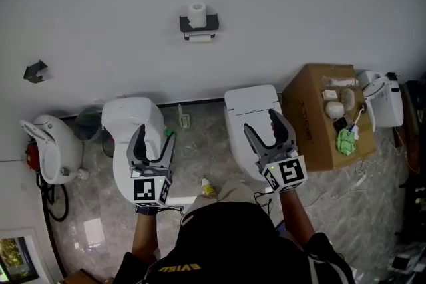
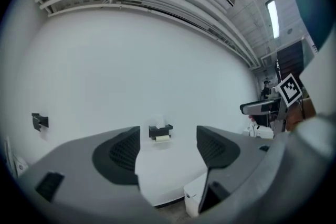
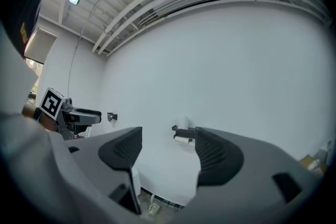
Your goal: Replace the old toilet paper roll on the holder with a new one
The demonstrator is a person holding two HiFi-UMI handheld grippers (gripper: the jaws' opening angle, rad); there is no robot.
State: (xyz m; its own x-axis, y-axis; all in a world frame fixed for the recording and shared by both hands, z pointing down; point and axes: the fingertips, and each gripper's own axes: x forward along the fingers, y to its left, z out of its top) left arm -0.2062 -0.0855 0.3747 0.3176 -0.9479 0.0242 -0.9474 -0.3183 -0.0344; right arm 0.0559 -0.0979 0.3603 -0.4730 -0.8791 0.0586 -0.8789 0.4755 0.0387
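Note:
A black holder (image 1: 198,26) is fixed to the white wall, far ahead of both grippers. A white toilet paper roll (image 1: 197,14) stands upright on top of it. A thinner, pale roll (image 1: 200,38) hangs on the bar beneath. My left gripper (image 1: 156,138) is open and empty over the left toilet. My right gripper (image 1: 263,123) is open and empty over the right toilet. The left gripper view frames the holder (image 2: 160,131) between the open left gripper (image 2: 168,147). In the right gripper view, the holder (image 3: 182,131) sits just left of the right fingertip of the right gripper (image 3: 168,149).
Two white toilets (image 1: 132,122) (image 1: 251,103) stand against the wall below the holder. A cardboard box (image 1: 318,118) with small items on top is at the right, next to a white device (image 1: 384,102). A black wall hook (image 1: 35,71), a bin (image 1: 86,123) and a white appliance (image 1: 52,146) are at the left.

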